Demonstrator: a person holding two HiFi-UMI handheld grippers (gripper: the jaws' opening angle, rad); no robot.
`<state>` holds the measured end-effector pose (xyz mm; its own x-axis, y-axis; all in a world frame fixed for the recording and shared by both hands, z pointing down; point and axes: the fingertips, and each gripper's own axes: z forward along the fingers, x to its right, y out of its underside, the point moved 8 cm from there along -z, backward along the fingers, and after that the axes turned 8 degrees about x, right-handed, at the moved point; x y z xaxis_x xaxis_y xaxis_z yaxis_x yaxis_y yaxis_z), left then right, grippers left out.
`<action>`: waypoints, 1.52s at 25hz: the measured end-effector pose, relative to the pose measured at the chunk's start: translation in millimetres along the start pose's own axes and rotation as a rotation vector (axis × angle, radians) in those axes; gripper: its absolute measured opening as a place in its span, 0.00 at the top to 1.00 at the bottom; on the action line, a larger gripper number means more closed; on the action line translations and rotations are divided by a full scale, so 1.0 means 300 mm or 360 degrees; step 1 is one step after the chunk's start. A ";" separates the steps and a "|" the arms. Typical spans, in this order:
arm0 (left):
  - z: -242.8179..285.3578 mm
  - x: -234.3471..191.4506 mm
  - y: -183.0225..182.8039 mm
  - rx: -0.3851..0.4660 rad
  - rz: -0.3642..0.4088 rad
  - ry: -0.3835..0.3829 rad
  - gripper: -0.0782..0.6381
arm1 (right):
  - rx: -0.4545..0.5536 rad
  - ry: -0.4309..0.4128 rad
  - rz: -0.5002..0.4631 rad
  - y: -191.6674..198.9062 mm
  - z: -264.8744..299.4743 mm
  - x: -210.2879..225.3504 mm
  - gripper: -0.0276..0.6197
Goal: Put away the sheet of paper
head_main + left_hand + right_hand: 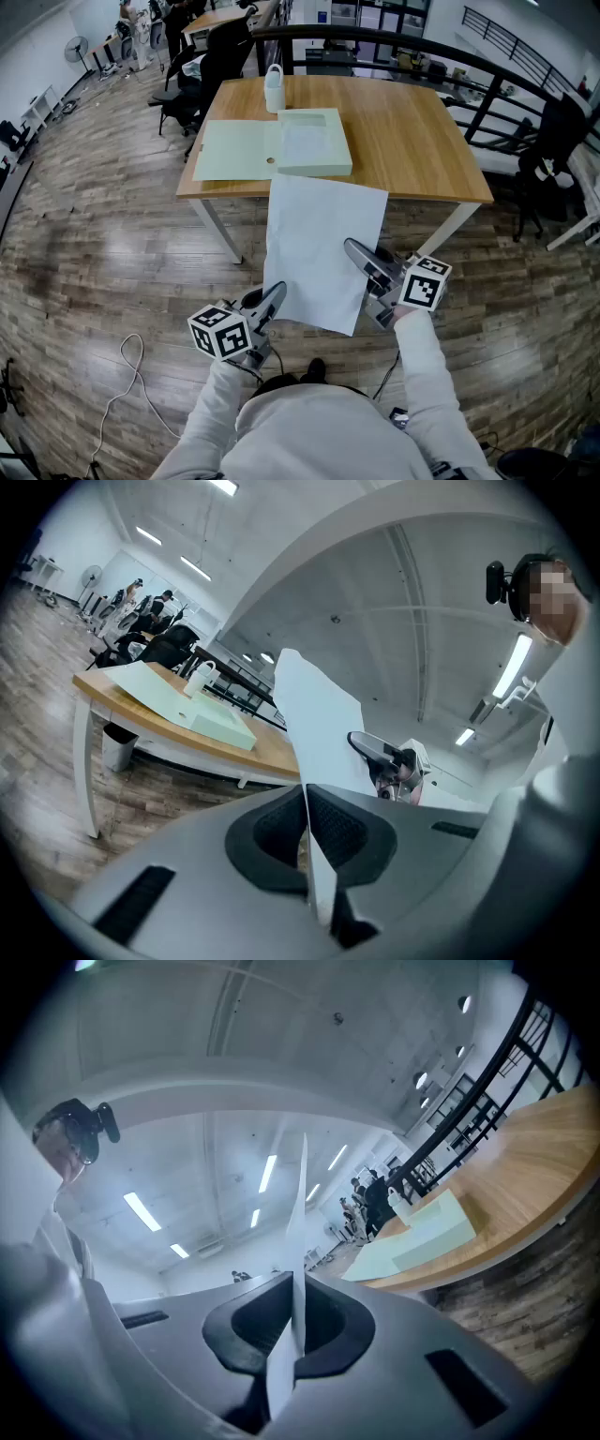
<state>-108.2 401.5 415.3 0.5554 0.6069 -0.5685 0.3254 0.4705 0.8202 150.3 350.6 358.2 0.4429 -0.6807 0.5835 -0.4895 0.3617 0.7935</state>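
A white sheet of paper (323,248) hangs in the air in front of the wooden table (412,141), held by both grippers at its near edge. My left gripper (277,292) is shut on the sheet's near left corner; the left gripper view shows the paper (314,724) pinched edge-on between the pads. My right gripper (354,251) is shut on the right edge, and the sheet (298,1222) rises thin between its jaws. An open pale green box file (272,142) lies on the table, its lid folded flat to the left.
A white bottle (274,89) stands behind the box file. Black railings (487,89) and office chairs (548,141) border the table's right side; more chairs and people are at the far left. A cable (127,361) lies on the wood floor near my left.
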 end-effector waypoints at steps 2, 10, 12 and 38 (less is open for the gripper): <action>0.013 0.001 -0.004 -0.0002 0.0012 0.0008 0.87 | 0.0009 -0.0013 0.0002 -0.010 0.002 0.006 0.92; 0.051 0.016 -0.004 -0.0021 0.0067 0.0044 0.87 | 0.0010 -0.0025 -0.0012 -0.033 -0.017 0.038 0.92; 0.058 0.015 -0.003 -0.0016 0.0062 0.0031 0.87 | 0.0018 -0.0015 -0.0005 -0.032 -0.019 0.048 0.91; 0.430 -0.404 -0.307 -0.0023 0.0045 0.0072 0.87 | 0.0068 0.0021 0.0115 -0.222 0.432 0.473 0.91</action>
<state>-106.8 202.0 416.8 0.5291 0.6479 -0.5479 0.2989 0.4620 0.8350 148.4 147.5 365.8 0.4152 -0.6450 0.6416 -0.5519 0.3821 0.7412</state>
